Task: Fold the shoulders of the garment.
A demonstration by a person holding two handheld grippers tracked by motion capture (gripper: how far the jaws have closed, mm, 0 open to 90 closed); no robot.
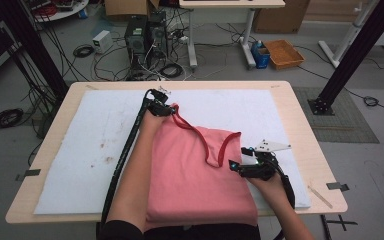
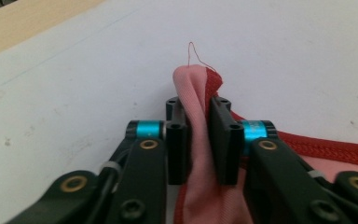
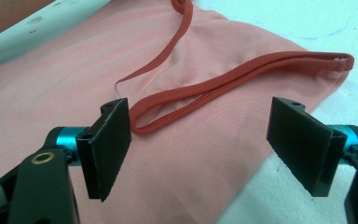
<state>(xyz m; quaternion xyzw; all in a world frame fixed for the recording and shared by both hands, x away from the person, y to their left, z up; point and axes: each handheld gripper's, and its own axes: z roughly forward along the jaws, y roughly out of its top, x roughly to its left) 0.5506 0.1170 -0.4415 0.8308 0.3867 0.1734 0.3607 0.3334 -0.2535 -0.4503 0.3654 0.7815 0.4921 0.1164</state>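
A pink cloth bag (image 1: 190,175) with a red cord handle (image 1: 205,145) lies flat on the white mat (image 1: 80,150). My left gripper (image 1: 166,107) sits at the bag's far left corner. In the left gripper view a bunched fold of that pink corner (image 2: 198,116) is pinched between the pads, with the red cord (image 2: 326,149) running off to the right. My right gripper (image 1: 236,165) rests at the bag's right edge. In the right gripper view it (image 3: 205,140) stands wide open over the pink cloth (image 3: 51,93), and the red cord loop (image 3: 242,77) lies beyond its jaws.
The mat covers a wooden table (image 1: 305,130). A thin wooden stick (image 1: 320,196) lies near the table's right front corner. On the floor beyond stand computer towers (image 1: 145,35) with tangled cables and an orange tray (image 1: 284,53).
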